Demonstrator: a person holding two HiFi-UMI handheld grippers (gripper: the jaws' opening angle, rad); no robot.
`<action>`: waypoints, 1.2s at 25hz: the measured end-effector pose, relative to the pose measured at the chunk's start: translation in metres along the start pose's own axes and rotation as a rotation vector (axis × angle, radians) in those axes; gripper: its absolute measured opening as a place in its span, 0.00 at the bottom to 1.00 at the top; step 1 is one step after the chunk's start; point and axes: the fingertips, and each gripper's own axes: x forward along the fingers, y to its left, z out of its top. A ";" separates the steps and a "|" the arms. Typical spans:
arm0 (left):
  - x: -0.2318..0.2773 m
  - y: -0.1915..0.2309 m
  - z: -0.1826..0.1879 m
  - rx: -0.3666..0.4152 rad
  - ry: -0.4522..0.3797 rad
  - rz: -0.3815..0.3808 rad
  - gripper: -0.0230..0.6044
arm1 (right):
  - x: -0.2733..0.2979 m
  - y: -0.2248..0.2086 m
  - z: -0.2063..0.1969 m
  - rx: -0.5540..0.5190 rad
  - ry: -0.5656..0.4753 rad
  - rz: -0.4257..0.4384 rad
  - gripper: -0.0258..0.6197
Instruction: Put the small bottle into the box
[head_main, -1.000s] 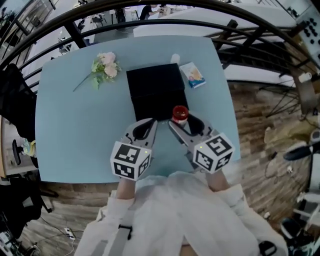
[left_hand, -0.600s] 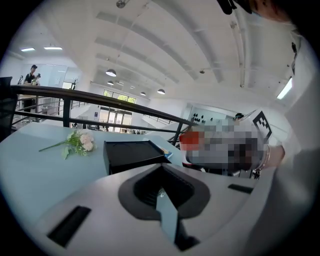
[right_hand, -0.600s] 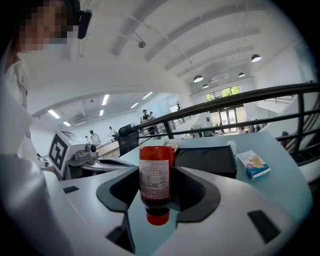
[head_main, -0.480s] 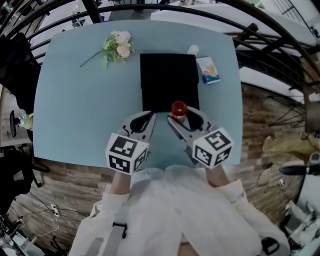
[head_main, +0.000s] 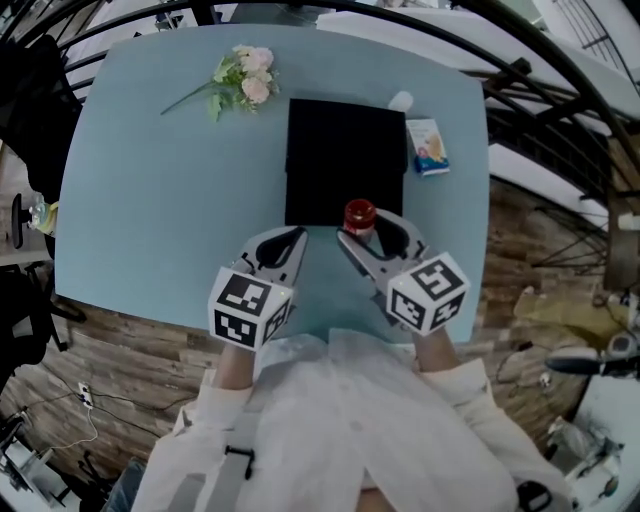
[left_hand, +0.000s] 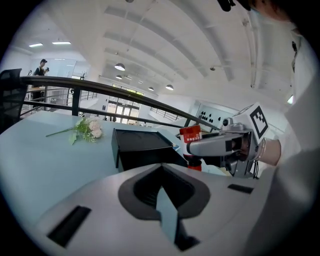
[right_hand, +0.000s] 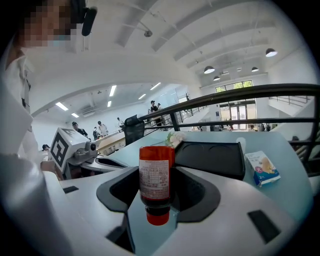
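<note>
Starting at the left, a bunch of pink flowers lies on the light blue table. It is well apart from the work, so it seems to be there just for show.

Closer to the person, the left gripper hangs low just beside the near left corner of the black box. Its jaws are shut tight together and nothing is between them. It looks parked out of the way, maybe ready to steady the box if it slides.

The box sits flat in the middle of the table with its top facing up. That makes it easy to drop something in from above.

Next comes the small red bottle with a white label. It is squeezed between the jaws of the right gripper. The jaws press on its sides near the middle, so it stands almost straight up and cannot tip. The bottle is right at the near edge of the box and is not inside yet. Holding it upright likely means it can go straight down into the box.

The job looks about half done. The bottle needs to go forward over the box and then down. If the jaws opened here, the bottle could hit the edge and fall over.

On the far right, a small carton lies just beside the box. A little white thing sits behind the carton. Neither blocks the way.
</note>
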 end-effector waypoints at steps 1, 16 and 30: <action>0.001 0.001 0.000 -0.001 0.001 0.002 0.04 | 0.001 -0.004 0.001 -0.012 0.004 -0.001 0.36; 0.018 -0.003 -0.011 -0.025 0.008 0.014 0.04 | 0.039 -0.067 0.013 -0.161 0.142 -0.041 0.36; 0.023 0.002 -0.020 -0.077 -0.013 0.042 0.04 | 0.085 -0.082 -0.046 -0.348 0.461 0.005 0.36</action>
